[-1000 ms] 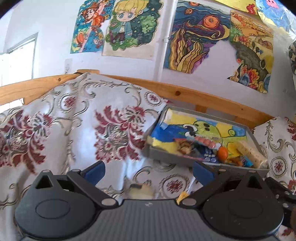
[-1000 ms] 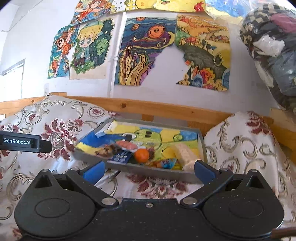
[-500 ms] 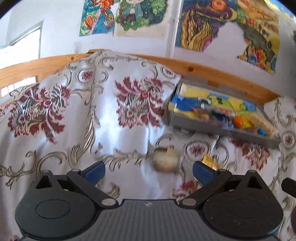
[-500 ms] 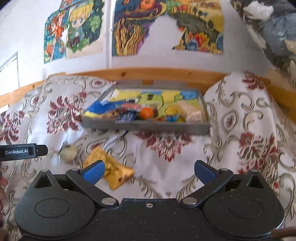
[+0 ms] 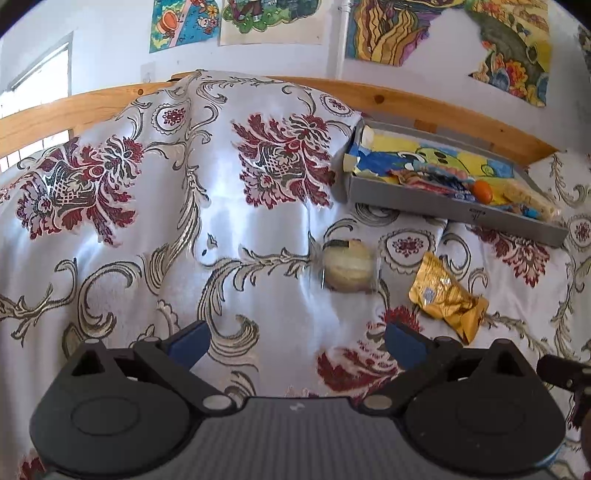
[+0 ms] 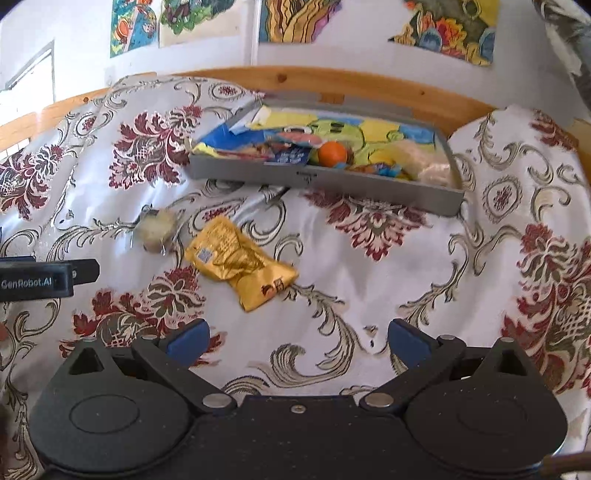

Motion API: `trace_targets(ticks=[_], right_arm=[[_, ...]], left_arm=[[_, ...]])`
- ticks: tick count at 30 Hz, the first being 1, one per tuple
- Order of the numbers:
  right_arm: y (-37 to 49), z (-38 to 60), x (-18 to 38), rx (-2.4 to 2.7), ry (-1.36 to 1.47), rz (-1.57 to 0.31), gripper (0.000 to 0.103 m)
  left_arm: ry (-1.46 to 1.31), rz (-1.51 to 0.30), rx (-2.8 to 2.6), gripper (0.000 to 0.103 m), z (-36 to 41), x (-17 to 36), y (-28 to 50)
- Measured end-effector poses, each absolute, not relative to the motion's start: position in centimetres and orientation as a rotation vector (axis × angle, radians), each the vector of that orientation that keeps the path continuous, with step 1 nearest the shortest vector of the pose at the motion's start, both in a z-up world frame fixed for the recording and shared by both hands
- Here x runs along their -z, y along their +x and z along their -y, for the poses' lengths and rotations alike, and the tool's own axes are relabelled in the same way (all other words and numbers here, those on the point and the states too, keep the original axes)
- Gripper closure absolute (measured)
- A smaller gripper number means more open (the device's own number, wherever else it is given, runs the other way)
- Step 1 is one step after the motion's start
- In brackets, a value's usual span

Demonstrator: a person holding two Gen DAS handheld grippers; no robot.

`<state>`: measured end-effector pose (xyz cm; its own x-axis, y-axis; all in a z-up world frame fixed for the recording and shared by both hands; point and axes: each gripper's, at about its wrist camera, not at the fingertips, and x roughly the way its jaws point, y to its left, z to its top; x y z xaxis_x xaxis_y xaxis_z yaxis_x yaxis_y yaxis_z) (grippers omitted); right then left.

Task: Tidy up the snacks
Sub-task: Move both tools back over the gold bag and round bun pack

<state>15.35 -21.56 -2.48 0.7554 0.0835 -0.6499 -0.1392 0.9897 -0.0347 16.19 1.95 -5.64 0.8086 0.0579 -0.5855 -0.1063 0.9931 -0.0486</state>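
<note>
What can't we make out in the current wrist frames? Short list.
- Gold packet: print too small to read, both views.
- Round pale snack: clear wrap glares, right view blurs it; type unclear.
- Grey tray: near wall hides the lower parts of snacks inside, which also overlap each other.
- Left gripper and right gripper: own bodies block the cloth just below.
- Wall drawings: cut by the top edge.

A floral white cloth (image 5: 258, 229) covers the surface before a wooden rail (image 6: 369, 85), with what look like drawings (image 5: 388, 29) pinned above.
</note>
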Motion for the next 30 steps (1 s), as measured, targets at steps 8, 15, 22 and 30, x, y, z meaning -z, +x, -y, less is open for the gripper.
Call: trace_targets(ticks=[8,15,22,30], right_arm=[[16.0,21.3,3.0,-0.116,-0.085,-0.727,0.001],[16.9,20.9,3.4,-0.112,-0.095,-0.730,0.001],[17.5,20.5,3.7,-0.120,-0.105,-0.734,0.001],[17.9,20.1,3.7,-0.126,-0.122,-0.711,0.001]], left_arm=[[-0.063,-0.632,-0.067,0.001,-1.8,6.0,16.2],[-0.053,-0.609,-0.053,0.001,-1.9,6.2,16.4],[-0.057,-0.587,-0.040,0.001,-2.2,6.4,16.6],[-0.080,-0.550,-0.032,0.001,-2.3,6.3,18.1]])
